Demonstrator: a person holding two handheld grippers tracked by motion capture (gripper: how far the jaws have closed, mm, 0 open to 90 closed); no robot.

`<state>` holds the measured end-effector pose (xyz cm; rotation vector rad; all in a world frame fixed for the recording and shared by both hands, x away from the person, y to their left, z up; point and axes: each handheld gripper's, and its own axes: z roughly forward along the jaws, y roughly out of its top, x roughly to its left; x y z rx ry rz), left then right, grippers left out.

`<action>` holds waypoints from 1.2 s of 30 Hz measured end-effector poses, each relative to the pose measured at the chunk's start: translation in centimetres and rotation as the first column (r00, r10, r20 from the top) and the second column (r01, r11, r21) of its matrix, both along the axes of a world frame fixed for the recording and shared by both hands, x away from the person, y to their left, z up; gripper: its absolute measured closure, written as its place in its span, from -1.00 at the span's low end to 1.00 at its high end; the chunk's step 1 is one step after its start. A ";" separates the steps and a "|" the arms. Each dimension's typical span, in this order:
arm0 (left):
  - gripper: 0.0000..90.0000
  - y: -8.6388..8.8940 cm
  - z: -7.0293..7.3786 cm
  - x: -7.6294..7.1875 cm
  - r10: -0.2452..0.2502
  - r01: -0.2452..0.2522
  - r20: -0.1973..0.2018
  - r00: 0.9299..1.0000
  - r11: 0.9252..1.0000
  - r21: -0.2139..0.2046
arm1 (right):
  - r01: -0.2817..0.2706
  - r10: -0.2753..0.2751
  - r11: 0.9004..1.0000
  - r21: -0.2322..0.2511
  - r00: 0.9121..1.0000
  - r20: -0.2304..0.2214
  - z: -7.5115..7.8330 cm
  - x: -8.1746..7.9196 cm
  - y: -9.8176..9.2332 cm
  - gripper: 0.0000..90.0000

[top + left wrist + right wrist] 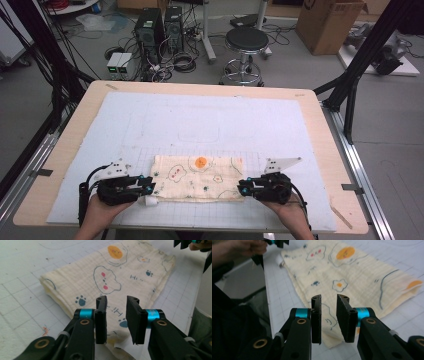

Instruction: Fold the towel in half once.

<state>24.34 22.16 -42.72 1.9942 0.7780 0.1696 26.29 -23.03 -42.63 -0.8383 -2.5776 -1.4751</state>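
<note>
1. High view: I've got the folded cloth (200,177) flat on the desk (65,150), left gripper (150,186) and right gripper (242,189) at its 2 ends.
2. Left gripper view: jaws released, parted above the cloth's near edge.
3. Right gripper view: same, jaws released over the cloth corner.

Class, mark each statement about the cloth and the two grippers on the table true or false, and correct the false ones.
1. The folded cloth lies flat on the gridded mat. True.
2. The left gripper clamps the cloth. False: its jaws stand apart with nothing between them.
3. The cloth carries an orange spot. True.
4. The right gripper sits at the cloth's far edge. False: it is at the near right corner.
5. A stool stands beyond the table. True.
</note>
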 end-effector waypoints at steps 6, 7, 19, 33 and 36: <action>0.59 0.4 -0.8 -0.2 -0.018 0.018 -0.027 0.999 1.000 0.018 | -0.023 0.023 0.998 -0.059 1.000 -0.013 -1.0 -0.4 0.2 0.56; 0.59 0.4 -0.9 -0.3 -0.022 0.023 -0.032 0.999 0.999 0.027 | -0.022 0.022 0.998 -0.067 1.000 -0.005 -1.1 -0.5 0.2 0.54; 0.49 0.4 -1.7 -0.4 -0.072 0.076 -0.065 0.995 0.995 0.066 | 0.001 0.000 0.992 -0.127 1.000 0.005 -1.5 -0.7 0.3 0.82; 0.79 0.8 -1.3 -0.3 -0.028 0.030 -0.065 0.997 0.999 0.018 | -0.002 0.004 0.995 -0.103 1.000 0.025 -0.7 -1.1 0.1 0.89; 0.80 1.1 -1.0 -0.4 -0.036 0.035 -0.062 0.997 0.999 -0.019 | 0.000 0.003 0.996 -0.086 0.999 0.037 -0.3 -1.4 0.1 0.89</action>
